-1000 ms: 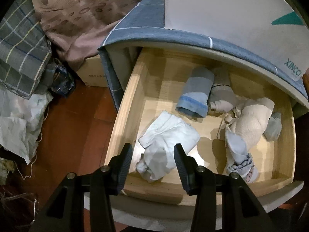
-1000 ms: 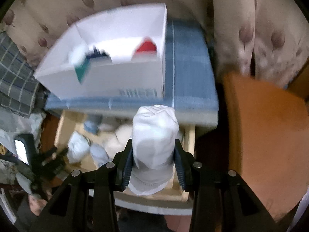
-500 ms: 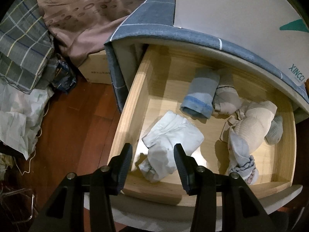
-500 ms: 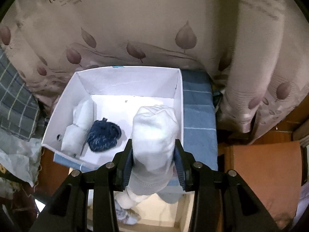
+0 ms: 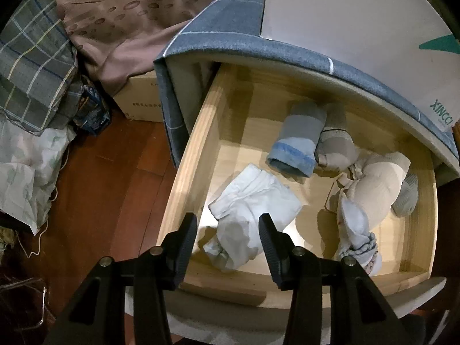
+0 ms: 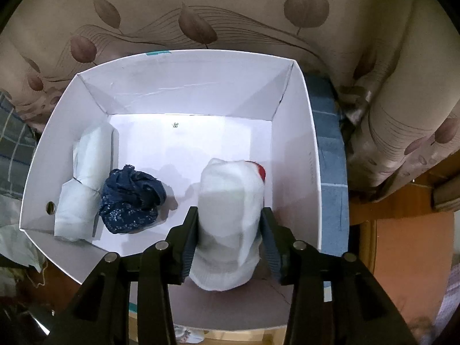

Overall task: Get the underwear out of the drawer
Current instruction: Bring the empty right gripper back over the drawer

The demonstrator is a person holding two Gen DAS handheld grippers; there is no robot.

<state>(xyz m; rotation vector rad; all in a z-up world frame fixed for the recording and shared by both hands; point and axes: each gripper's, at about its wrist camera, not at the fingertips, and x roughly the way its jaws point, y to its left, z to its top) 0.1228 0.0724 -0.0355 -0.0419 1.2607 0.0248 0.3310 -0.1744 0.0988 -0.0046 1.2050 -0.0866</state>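
Note:
In the left wrist view the wooden drawer (image 5: pixel 187 172) stands pulled out. It holds a crumpled white underwear (image 5: pixel 253 201), a blue-grey roll (image 5: pixel 299 141), a grey-beige roll (image 5: pixel 335 146) and a beige piece (image 5: pixel 376 184). My left gripper (image 5: pixel 227 221) hangs open above the white underwear, apart from it. In the right wrist view my right gripper (image 6: pixel 230 212) is down inside the white box (image 6: pixel 304 143). Its jaws are opening, with a white roll of underwear (image 6: pixel 230 189) still between the pads. A dark blue piece (image 6: pixel 132 198) and a white folded piece (image 6: pixel 86 178) lie in the box.
The white box stands on a blue checked cloth (image 5: pixel 230 37) over the cabinet top. A leaf-patterned curtain (image 6: pixel 230 8) hangs behind. On the wooden floor (image 5: pixel 100 187) at left are a cardboard box (image 5: pixel 138 100), plaid fabric (image 5: pixel 31 57) and pale bags.
My right gripper carried the white roll from over the drawer to the white box and lowered it inside. The left gripper stayed over the drawer, open.

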